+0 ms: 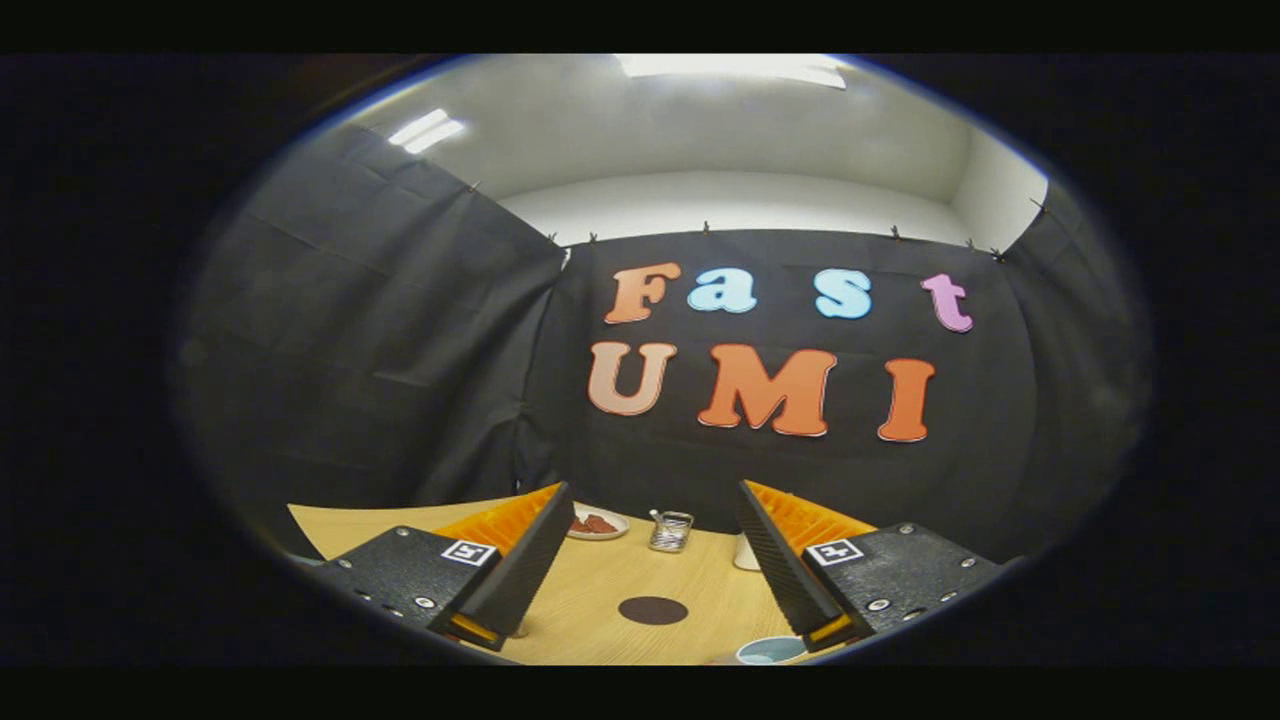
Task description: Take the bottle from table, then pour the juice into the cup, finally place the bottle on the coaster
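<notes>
- Tool (650, 560) at bottom centre, fingers wide apart, holding nothing.
- Dark round coaster (652, 610) lies between them on the wooden surface (600, 590).
- Can't spot the bottle; I'd guess slippery, so grip mid-body.

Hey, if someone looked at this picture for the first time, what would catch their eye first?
Probably the open tongs, spread wide above the wooden table with nothing between them. Next, the dark round coaster lying on the table between the fingers, then a small plate and a little metal holder beyond it at the table's far edge by the black cloth wall.
</notes>
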`<state>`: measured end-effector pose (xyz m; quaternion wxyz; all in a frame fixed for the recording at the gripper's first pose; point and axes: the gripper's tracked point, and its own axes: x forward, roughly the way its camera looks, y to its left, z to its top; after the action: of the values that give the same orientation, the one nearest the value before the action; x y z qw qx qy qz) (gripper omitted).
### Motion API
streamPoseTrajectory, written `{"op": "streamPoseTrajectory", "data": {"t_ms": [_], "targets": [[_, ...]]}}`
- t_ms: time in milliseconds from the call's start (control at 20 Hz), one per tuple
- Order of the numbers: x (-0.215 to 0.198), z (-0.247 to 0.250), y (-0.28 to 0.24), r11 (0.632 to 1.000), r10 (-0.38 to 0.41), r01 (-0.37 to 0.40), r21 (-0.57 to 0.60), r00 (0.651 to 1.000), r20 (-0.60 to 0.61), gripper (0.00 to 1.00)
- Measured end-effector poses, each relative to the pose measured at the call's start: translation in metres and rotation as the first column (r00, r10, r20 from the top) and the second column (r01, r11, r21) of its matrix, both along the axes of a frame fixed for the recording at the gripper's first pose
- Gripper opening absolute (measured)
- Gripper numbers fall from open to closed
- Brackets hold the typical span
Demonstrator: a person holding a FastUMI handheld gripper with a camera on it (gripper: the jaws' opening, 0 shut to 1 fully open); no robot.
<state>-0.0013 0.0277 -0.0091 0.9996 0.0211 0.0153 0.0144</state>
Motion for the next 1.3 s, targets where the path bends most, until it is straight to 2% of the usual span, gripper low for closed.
{"op": "streamPoseTrajectory", "data": {"t_ms": [350,750,1000,1300], "targets": [[-0.009,0.016,0.013,0.999,-0.006,0.005,0.037,0.999,0.035,0.96],[-0.012,0.004,0.025,0.997,0.014,-0.014,0.077,1.000,-0.008,0.97],[-0.015,-0.018,0.044,0.991,0.045,-0.038,0.132,0.998,-0.046,0.97],[-0.017,-0.056,0.073,0.975,0.118,-0.091,0.201,0.985,-0.126,0.97]]}}
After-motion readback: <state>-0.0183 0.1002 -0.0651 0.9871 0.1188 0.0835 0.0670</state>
